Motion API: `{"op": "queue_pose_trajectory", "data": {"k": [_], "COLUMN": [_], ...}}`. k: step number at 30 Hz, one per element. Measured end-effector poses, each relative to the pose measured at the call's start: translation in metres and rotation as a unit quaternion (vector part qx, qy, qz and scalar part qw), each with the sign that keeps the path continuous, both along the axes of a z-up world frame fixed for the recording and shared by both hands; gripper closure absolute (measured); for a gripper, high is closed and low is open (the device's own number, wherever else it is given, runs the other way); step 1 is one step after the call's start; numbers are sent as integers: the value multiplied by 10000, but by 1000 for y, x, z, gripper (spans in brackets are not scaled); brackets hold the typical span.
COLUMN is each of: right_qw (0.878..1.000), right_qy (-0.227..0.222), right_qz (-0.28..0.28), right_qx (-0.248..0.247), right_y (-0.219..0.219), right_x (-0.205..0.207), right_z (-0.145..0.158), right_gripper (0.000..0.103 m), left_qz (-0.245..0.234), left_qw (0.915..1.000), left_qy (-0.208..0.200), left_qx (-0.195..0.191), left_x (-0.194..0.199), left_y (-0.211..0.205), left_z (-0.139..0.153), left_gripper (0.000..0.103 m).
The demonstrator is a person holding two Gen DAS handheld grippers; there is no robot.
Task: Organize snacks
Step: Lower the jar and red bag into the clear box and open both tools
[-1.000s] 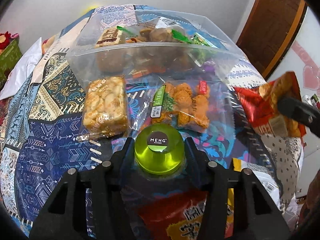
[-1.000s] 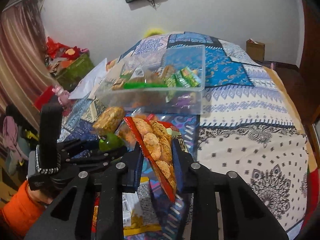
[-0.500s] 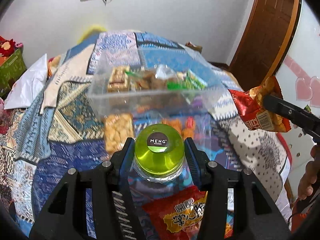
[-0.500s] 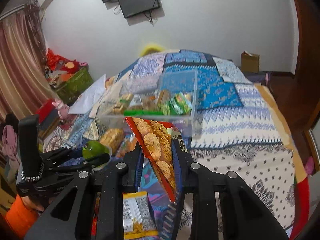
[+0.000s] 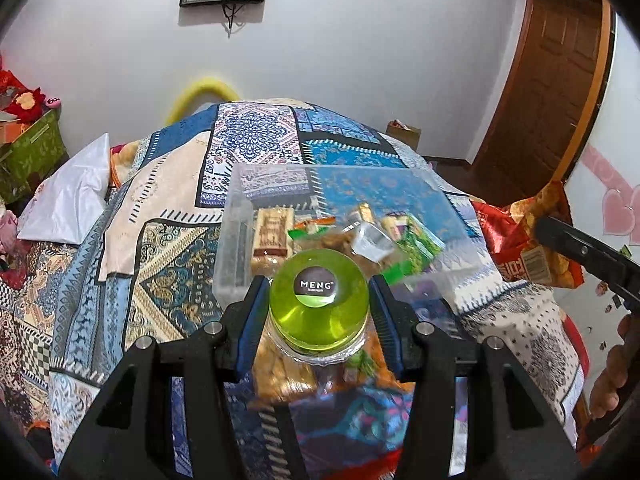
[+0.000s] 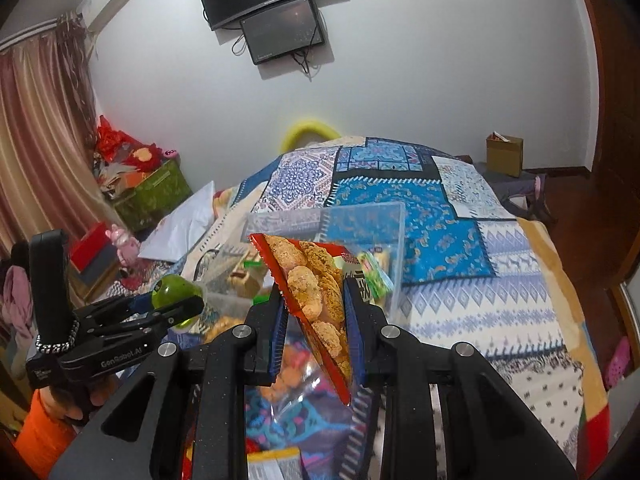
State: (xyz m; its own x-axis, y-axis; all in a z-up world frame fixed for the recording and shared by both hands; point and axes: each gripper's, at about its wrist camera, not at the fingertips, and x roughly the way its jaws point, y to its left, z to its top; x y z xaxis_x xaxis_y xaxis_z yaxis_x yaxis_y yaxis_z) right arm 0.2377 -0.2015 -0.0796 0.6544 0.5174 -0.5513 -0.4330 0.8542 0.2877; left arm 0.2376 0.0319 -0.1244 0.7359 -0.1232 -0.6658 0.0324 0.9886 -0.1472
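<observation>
My left gripper (image 5: 319, 300) is shut on a green jelly cup (image 5: 318, 300) with a "MENG" lid, held in the air in front of a clear plastic box (image 5: 436, 208) that holds several wrapped snacks. My right gripper (image 6: 314, 300) is shut on a red bag of fried crackers (image 6: 316, 292), also held up before the same box (image 6: 384, 220). The red bag (image 5: 524, 236) shows at the right of the left wrist view. The green cup (image 6: 176, 290) in the left gripper shows at the left of the right wrist view.
The box stands on a bed with a blue patchwork cover (image 5: 256, 140). Loose snack packs (image 5: 280, 372) lie on a clear sheet below the grippers. A white bag (image 5: 72, 196) lies at the left. A green box (image 6: 154, 188) and clutter stand beside the bed.
Both grippers have risen and tilted up with their snacks. The box now looks smaller and lower, and the wall and screens have come into view.
</observation>
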Motion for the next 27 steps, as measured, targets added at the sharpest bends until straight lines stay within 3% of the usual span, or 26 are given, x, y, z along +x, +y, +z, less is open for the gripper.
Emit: {"op": "queue_pose_trajectory", "data": {"k": [17,21,27], "right_qw": [9994,9979,9956], "right_qy": [155,157,242], "right_qz": [62,18,106], "right_qx": [-311,-621,-904], "right_y": [40,55,71], "right_x": [82,96,98], "right_z": [-21,-30,-40], "right_gripper": [79,79,78], "left_qz": [69,72,60], "left_qw": [9996,9996,9989], "left_qy": [257,275,291], "left_qx": [84,66,353], "left_x": [79,88,90], "left_y": [2,0,-4], "left_z": [-36,-41,-46], "left_gripper": [53,53,53]}}
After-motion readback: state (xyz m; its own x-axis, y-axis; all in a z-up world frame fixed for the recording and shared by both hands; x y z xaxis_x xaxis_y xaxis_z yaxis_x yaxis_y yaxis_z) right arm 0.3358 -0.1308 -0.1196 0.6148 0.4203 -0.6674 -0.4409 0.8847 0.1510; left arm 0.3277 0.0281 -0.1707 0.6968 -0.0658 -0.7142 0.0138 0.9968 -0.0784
